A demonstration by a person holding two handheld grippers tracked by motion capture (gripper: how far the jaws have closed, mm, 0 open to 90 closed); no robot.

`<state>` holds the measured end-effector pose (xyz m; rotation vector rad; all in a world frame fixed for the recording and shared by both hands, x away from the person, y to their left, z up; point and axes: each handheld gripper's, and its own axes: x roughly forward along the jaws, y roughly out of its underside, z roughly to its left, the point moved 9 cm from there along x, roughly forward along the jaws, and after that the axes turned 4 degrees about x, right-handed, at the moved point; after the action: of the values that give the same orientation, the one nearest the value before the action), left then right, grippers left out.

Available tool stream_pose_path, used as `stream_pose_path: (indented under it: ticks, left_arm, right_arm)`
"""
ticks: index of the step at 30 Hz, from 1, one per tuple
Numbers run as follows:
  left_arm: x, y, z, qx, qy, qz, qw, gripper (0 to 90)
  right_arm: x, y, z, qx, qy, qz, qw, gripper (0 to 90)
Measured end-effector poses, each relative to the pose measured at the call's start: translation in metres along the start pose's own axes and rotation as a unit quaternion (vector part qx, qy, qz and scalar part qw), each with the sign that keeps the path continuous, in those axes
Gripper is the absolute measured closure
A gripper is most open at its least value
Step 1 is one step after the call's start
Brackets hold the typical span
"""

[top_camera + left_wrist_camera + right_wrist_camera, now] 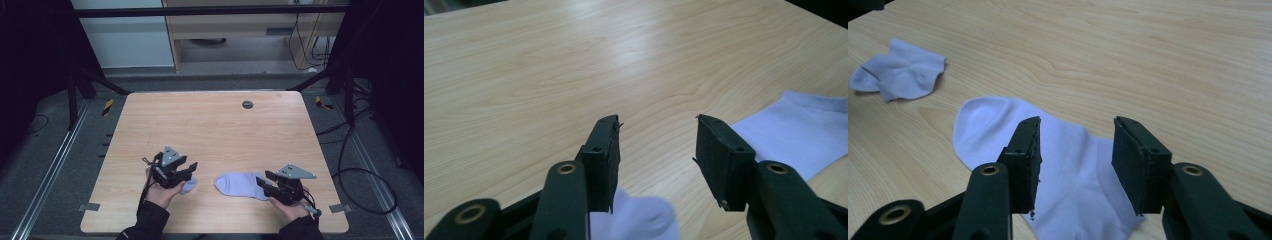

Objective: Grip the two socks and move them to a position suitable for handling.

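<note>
Two white socks lie on the wooden table [215,130]. The larger sock [240,185] [998,130] is spread flat near the front right. My right gripper [263,178] [1075,150] hovers over its cuff end, open, with its pads off the cloth. A smaller crumpled sock [189,185] [639,217] [903,72] sits to the left. My left gripper [191,171] [656,145] is just above it, open, with nothing between its jaws. In the left gripper view the flat sock [794,135] shows at the right.
A dark round grommet [247,104] is set in the table near its far edge. Black frame struts [100,80] and cables [360,175] lie on the floor around the table. Bare wood stretches beyond both grippers.
</note>
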<state>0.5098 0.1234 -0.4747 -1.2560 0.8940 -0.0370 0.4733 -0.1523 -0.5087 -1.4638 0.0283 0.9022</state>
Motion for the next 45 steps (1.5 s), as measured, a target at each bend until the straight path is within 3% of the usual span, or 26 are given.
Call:
stream_pose_path:
  ticks: [5, 13, 24, 31, 45]
  left_arm:
    - [-0.017, 0.013, 0.023, -0.011, -0.02, -0.001, 0.9997, 49.3]
    - [-0.037, 0.039, 0.049, -0.025, -0.042, 0.002, 0.9988, 48.0]
    - [-0.053, 0.076, 0.072, -0.049, -0.063, 0.015, 0.9967, 48.0]
    - [-0.048, 0.094, 0.072, -0.058, -0.058, 0.037, 0.9959, 49.9]
    - [-0.036, 0.108, 0.061, -0.039, -0.045, 0.072, 0.9956, 54.3]
  right_arm:
    - [0.005, -0.009, 0.009, -0.009, -0.011, -0.008, 0.9999, 51.4]
    - [0.016, -0.019, 0.03, -0.023, -0.032, -0.01, 0.9992, 49.7]
    - [0.043, -0.033, 0.075, -0.061, -0.068, 0.0, 0.9958, 53.1]
    - [0.064, -0.037, 0.11, -0.083, -0.094, 0.009, 0.9921, 55.7]
    - [0.112, -0.024, 0.161, -0.112, -0.12, 0.046, 0.9853, 60.3]
